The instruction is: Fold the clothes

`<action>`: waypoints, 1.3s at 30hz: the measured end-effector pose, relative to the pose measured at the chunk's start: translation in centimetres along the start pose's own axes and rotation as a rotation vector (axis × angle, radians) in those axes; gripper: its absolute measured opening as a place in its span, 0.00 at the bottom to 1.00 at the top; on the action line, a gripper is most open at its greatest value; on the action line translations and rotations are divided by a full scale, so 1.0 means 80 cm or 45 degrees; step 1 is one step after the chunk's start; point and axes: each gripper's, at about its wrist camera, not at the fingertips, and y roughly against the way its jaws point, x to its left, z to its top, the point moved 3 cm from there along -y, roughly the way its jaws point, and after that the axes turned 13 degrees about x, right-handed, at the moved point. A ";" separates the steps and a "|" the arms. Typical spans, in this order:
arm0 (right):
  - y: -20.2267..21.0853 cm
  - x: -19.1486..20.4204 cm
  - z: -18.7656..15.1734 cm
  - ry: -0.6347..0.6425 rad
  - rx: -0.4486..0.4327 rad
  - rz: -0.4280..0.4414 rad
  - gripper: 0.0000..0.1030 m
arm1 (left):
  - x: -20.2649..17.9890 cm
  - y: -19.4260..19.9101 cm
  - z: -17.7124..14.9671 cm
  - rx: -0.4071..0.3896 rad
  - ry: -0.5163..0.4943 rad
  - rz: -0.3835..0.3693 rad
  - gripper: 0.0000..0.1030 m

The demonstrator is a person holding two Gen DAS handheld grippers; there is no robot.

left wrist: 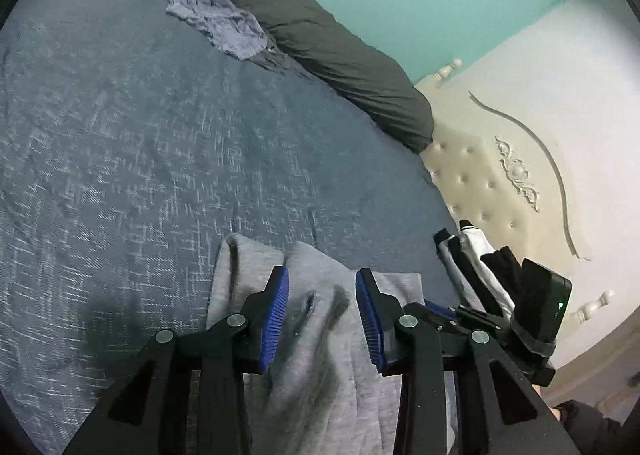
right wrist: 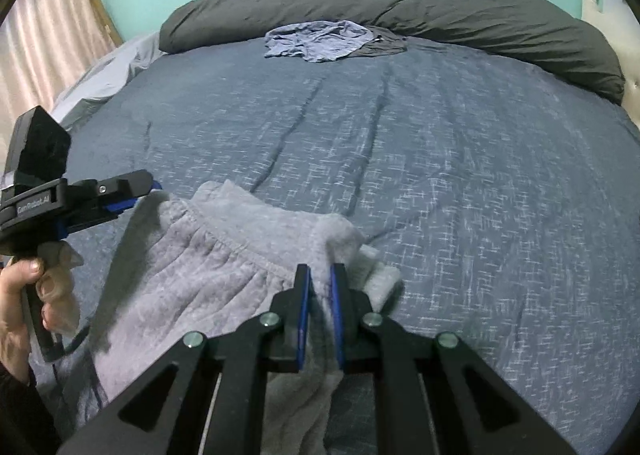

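While the right gripper (right wrist: pixel 320 307) pinches the grey garment's (right wrist: pixel 208 255) waistband at lower centre, the left gripper (left wrist: pixel 322 315) straddles its folds, jaws part-open, gripping nothing.

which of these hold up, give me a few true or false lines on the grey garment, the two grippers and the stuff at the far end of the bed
1. The right gripper is pinching the grey garment. True.
2. The left gripper is clamped tight on the cloth. False: its fingers stand apart, cloth loose between them.
3. A crumpled blue garment lies near the dark rolled duvet. True.
4. The grey garment is hanging off a chair. False: it lies on the blue bedspread.
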 end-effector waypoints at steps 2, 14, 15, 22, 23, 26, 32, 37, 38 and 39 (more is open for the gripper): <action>-0.001 0.006 -0.001 0.024 -0.001 0.008 0.09 | 0.009 -0.006 -0.001 0.020 0.040 -0.021 0.37; 0.001 0.016 0.000 0.058 0.007 0.019 0.09 | 0.002 -0.014 -0.021 0.139 -0.063 0.144 0.07; 0.002 0.015 0.000 0.049 0.006 0.024 0.09 | 0.003 -0.014 -0.023 0.161 -0.056 0.128 0.07; 0.003 0.013 -0.005 0.029 0.016 0.081 0.09 | 0.010 -0.010 -0.045 0.264 -0.029 0.083 0.09; 0.003 0.014 -0.006 0.026 0.013 0.087 0.09 | 0.013 -0.008 -0.044 0.251 -0.003 0.068 0.10; 0.005 0.015 -0.011 0.025 0.006 0.103 0.09 | 0.020 0.000 -0.037 0.220 0.076 0.023 0.18; 0.011 0.011 -0.021 0.016 -0.005 0.136 0.09 | 0.033 0.002 -0.017 0.219 0.192 -0.017 0.40; 0.013 0.012 -0.022 0.009 -0.009 0.152 0.09 | 0.050 -0.006 -0.007 0.252 0.339 -0.135 0.40; 0.014 0.012 -0.021 0.008 -0.009 0.156 0.09 | 0.053 -0.007 -0.006 0.250 0.374 -0.179 0.40; 0.014 0.014 -0.022 0.011 -0.010 0.159 0.09 | 0.057 -0.006 -0.005 0.243 0.404 -0.211 0.40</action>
